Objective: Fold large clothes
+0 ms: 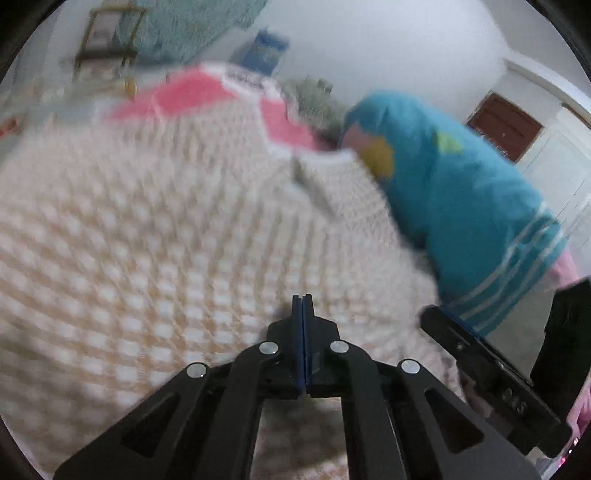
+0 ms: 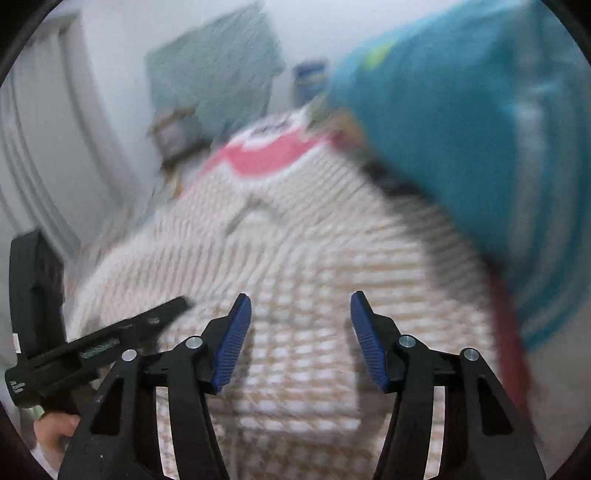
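Note:
A large teal garment with white stripes and yellow and green patches lies bunched on the right of a bed covered in a beige-and-white checked spread. It fills the upper right of the right wrist view. My left gripper is shut with nothing between its blue pads, above the spread and left of the garment. My right gripper is open and empty above the spread, with the garment to its right. Both views are motion-blurred.
A pink and white pillow lies at the head of the bed. A teal cloth hangs on the far wall, with a blue object beside it. A brown door stands at right. The other gripper's black body shows at lower right.

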A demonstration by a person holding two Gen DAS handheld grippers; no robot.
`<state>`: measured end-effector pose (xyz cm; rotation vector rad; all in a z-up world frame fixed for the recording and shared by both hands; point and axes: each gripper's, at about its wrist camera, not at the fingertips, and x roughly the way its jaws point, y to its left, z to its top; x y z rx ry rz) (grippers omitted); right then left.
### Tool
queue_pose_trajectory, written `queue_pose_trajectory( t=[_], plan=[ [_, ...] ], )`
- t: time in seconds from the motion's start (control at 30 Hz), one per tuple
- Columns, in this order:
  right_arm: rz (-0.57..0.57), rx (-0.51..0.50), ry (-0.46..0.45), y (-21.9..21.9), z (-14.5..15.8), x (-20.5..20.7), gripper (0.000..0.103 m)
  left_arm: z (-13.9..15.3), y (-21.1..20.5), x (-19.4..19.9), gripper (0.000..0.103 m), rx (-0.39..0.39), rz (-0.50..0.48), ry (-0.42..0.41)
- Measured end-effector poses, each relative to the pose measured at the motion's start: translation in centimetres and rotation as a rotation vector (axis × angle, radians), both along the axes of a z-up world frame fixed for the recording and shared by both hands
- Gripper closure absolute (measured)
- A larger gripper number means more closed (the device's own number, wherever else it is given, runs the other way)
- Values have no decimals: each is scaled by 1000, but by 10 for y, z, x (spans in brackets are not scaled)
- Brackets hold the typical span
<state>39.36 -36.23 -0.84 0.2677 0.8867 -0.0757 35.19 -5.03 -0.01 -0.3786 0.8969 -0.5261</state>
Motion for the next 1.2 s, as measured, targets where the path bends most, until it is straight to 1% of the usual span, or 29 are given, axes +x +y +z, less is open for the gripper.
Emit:
queue_pose_trajectory(
  t=[0.03, 0.07, 0.1, 0.13, 0.2, 0.23, 0.27, 0.3, 0.33, 0.37, 0.4, 0.43, 0.47, 0.5, 0.53, 0.57, 0.6, 0.63, 0.67, 0.7, 0.73, 0.77, 0.8, 0.83, 0.87, 0.9, 0.93, 1.03, 1.2],
  plan=[
    [16, -48, 56, 3, -21, 7, 47, -8, 8, 2, 100, -55, 36, 19],
    [18, -62, 39, 4, -27, 5, 47, -11, 19, 3, 100, -74, 97, 42],
    [3, -42, 26, 0, -28, 3, 47, -12, 34, 3, 100, -109, 176, 53],
    [-3, -26, 21, -2, -28, 4, 47, -11, 45, 0, 100, -117, 209, 51],
    [-4, -20, 13, -4, -30, 3, 47, -5, 69, -5, 100, -90, 283, 16],
    [-5, -23, 9, -3, -29, 0, 47, -3, 80, -8, 100, -62, 328, -2],
    [-7, -31, 3, -2, -29, -1, 47, -3, 90, -10, 99, -66, 359, -13],
    [-9, -41, -3, -1, -28, -2, 47, -5, 105, -13, 99, -124, 371, -8],
    [-10, -50, -5, 0, -29, 0, 47, -7, 113, -13, 99, -130, 390, 2],
    [-11, -52, -7, 1, -28, -4, 47, -6, 121, -16, 99, -112, 425, 1],
    [-13, -55, -9, 4, -24, -10, 47, -7, 126, -17, 99, -125, 445, -4],
    [-13, -54, -13, 2, -22, -13, 47, -9, 128, -17, 99, -158, 450, 7],
    [-14, -53, -16, 2, -22, -14, 47, -9, 129, -19, 99, -156, 461, 6],
    [-15, -54, -18, 5, -14, -27, 47, -8, 126, -19, 99, -146, 475, -1],
    [-16, -54, -20, 5, -15, -27, 47, -6, 125, -21, 99, -131, 490, -7],
    [-17, -55, -21, 5, -19, -22, 47, -2, 123, -25, 99, -108, 502, -16],
    [-18, -56, -23, 6, -17, -24, 47, 6, 120, -31, 100, -67, 515, -33],
    [-20, -56, -25, 6, -18, -24, 47, 9, 114, -33, 100, -25, 517, -54],
    [-23, -57, -26, 6, -19, -24, 47, 18, 104, -33, 98, 39, 502, -97],
    [-24, -59, -28, 7, -19, -23, 47, 25, 100, -31, 93, 72, 484, -127],
    [-24, -58, -30, 7, -19, -24, 47, 30, 92, -28, 92, 90, 445, -166],
    [-22, -53, -30, 6, -19, -24, 47, 33, 88, -24, 90, 92, 413, -181],
    [-23, -51, -31, 6, -19, -24, 47, 33, 84, -18, 81, 90, 385, -178],
    [-23, -49, -33, 6, -19, -24, 47, 25, 79, -8, 75, 93, 344, -141],
    [-23, -47, -35, 5, -19, -25, 47, 15, 78, -2, 75, 105, 334, -113],
    [-23, -47, -35, 5, -19, -25, 47, 8, 79, -1, 75, 101, 334, -105],
    [-23, -50, -35, 5, -19, -25, 47, 7, 79, -2, 75, 98, 336, -113],
    [-24, -39, -38, 3, -17, -26, 47, 9, 76, -3, 75, 122, 334, -119],
    [-24, -37, -39, 2, -18, -25, 47, 10, 79, -6, 75, 110, 325, -100]
  ],
)
